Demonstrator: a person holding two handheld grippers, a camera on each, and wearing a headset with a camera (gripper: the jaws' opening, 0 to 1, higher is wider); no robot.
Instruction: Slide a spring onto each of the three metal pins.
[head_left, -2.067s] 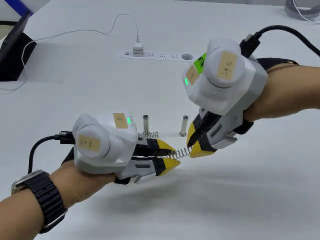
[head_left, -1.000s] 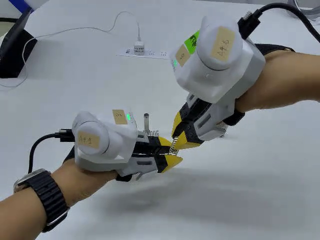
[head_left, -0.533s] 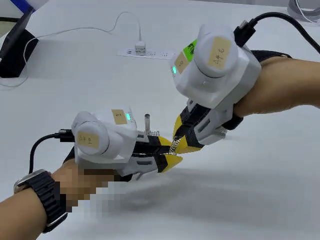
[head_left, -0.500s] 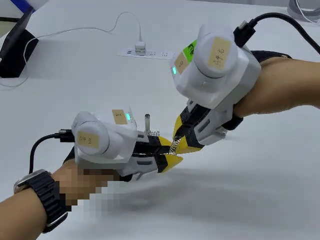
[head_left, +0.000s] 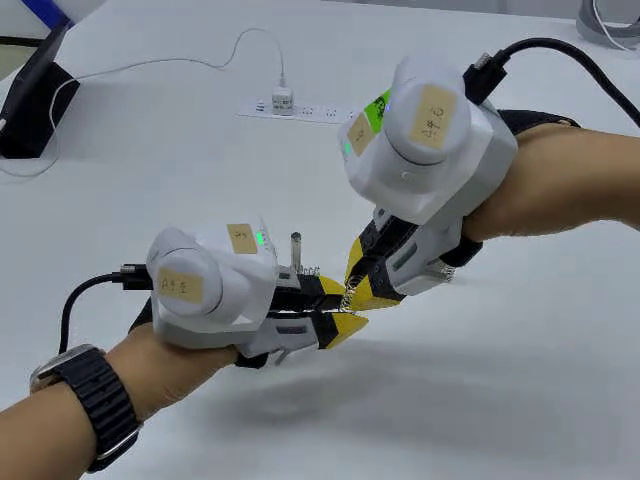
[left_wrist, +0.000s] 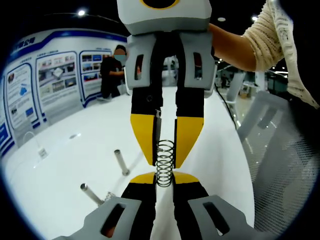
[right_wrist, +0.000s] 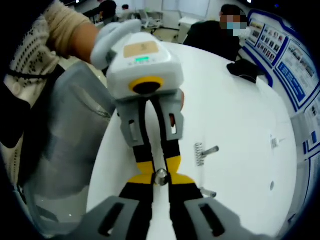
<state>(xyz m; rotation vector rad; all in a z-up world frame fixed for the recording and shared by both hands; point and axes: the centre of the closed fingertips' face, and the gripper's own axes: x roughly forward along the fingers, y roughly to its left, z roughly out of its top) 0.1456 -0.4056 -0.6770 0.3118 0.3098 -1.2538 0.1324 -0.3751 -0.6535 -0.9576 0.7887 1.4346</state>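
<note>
The two grippers met tip to tip a little below the middle of the head view, over a white table (head_left: 520, 400). The left gripper (head_left: 345, 308) came in from the lower left, and the right gripper (head_left: 362, 292) reached down from the upper right. The spring (head_left: 348, 296) ran between them, clear of the table.

In the left gripper view, the left gripper's jaws stood narrow, closed on the lower end of the spring at the bottom centre of the frame. From the top of that frame the right gripper's yellow pads (left_wrist: 142, 137) came down, also narrow, pressing on either side of the spring's upper coils. A thin grey sliver (left_wrist: 158, 127) showed in the gap between those pads. It might have been a pin, but I couldn't tell from where I stood.

Just behind the left gripper in the head view, a pin (head_left: 296, 250) stood upright, with a second spring (head_left: 308, 270) at its foot. At the lower left of the left gripper view were a farther pin (left_wrist: 120, 162) and a nearer pin (left_wrist: 90, 193), apart from each other.

A power strip (head_left: 300, 112) lay at the upper centre of the head view. A dark watch (head_left: 95, 405) sat on the wrist at the lower left.
</note>
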